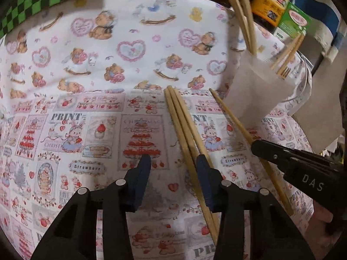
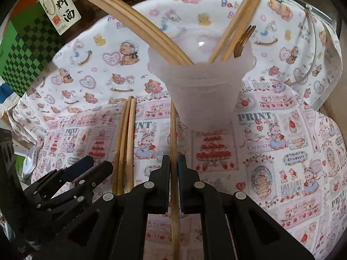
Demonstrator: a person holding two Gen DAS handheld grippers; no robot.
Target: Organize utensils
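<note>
A translucent plastic cup (image 2: 203, 91) (image 1: 256, 86) stands on the patterned cloth and holds several wooden chopsticks and a fork (image 2: 243, 41). A single chopstick (image 2: 173, 130) (image 1: 232, 117) lies just left of the cup's base, and my right gripper (image 2: 173, 158) (image 1: 256, 146) is shut on it. A bundle of loose chopsticks (image 1: 180, 119) (image 2: 124, 140) lies further left on the cloth. My left gripper (image 1: 172, 159) (image 2: 97, 164) hovers low over that bundle, open. Its right finger (image 1: 205, 173) sits right against the sticks and nothing is pinched between the pads.
Sauce bottles (image 1: 271, 2) (image 2: 56, 6) and a green carton (image 1: 295, 19) crowd the back behind the cup. A green-and-black checkered item (image 1: 32, 2) lies at the far left. The cloth (image 1: 108, 54) drops off at the table's edge right of the cup.
</note>
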